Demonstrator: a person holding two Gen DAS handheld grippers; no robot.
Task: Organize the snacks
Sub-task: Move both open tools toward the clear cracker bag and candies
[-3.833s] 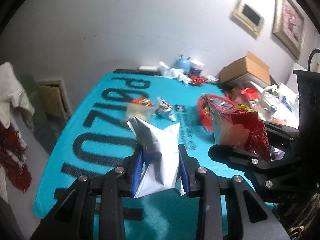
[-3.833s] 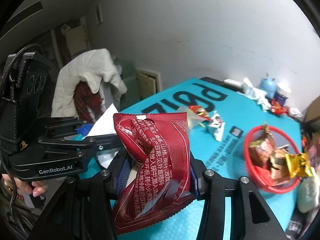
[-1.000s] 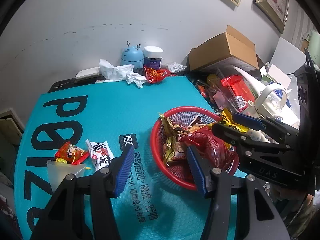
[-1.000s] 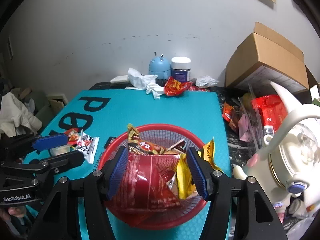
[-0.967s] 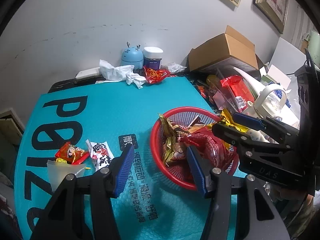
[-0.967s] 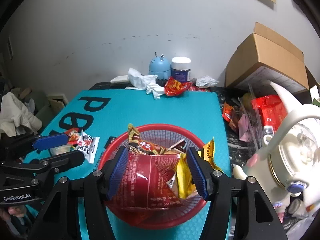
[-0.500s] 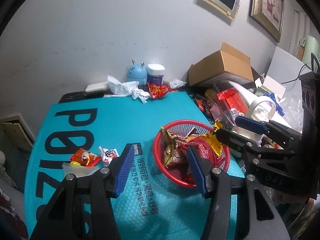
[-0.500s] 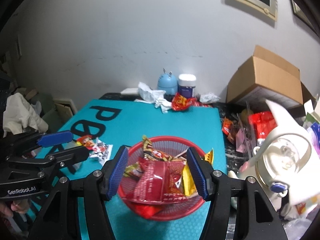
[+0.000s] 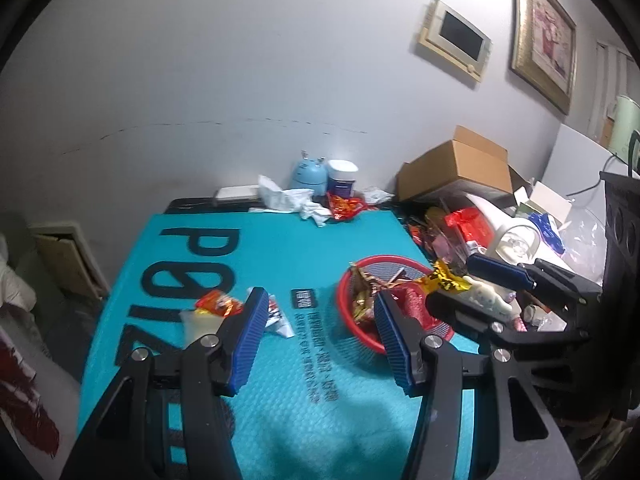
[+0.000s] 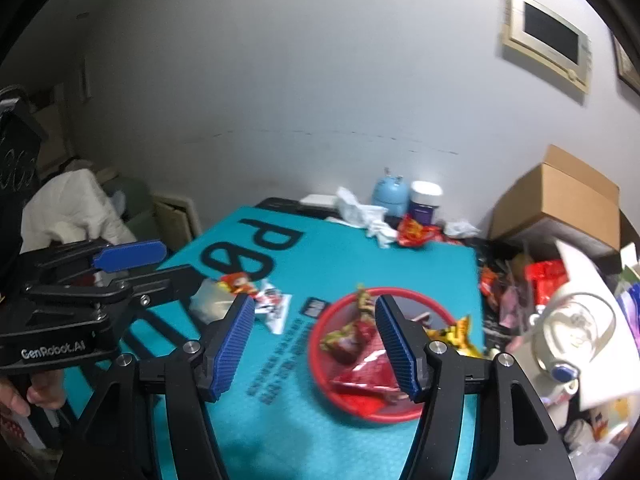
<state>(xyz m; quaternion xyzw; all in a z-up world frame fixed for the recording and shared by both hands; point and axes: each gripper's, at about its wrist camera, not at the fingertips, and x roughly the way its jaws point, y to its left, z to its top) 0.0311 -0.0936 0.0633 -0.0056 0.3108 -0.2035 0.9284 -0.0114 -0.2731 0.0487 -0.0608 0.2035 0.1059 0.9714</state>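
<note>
A red basket (image 9: 341,298) (image 10: 314,346) stands on the teal mat (image 9: 280,248), holding several snack packets, among them a large red bag (image 10: 368,372). Left of it on the mat lie an orange packet (image 9: 218,304), a white packet (image 9: 280,318) and a pale bag (image 9: 200,324). My left gripper (image 9: 319,294) hangs open and empty above the mat, between the loose packets and the basket. My right gripper (image 10: 315,299) is above the basket's left side; its jaws are opening with nothing between them.
A cardboard box (image 9: 456,168), a white kettle (image 9: 516,240) and cluttered packets crowd the table's right side. At the far edge stand a blue humidifier (image 9: 308,172), a jar, crumpled tissue and a red packet (image 9: 344,206). A hand (image 10: 36,396) holds the left gripper.
Both grippers have drawn back and up from the basket, which now looks smaller. The white packet and red bag held earlier are out of the jaws; the red bag lies in the basket.
</note>
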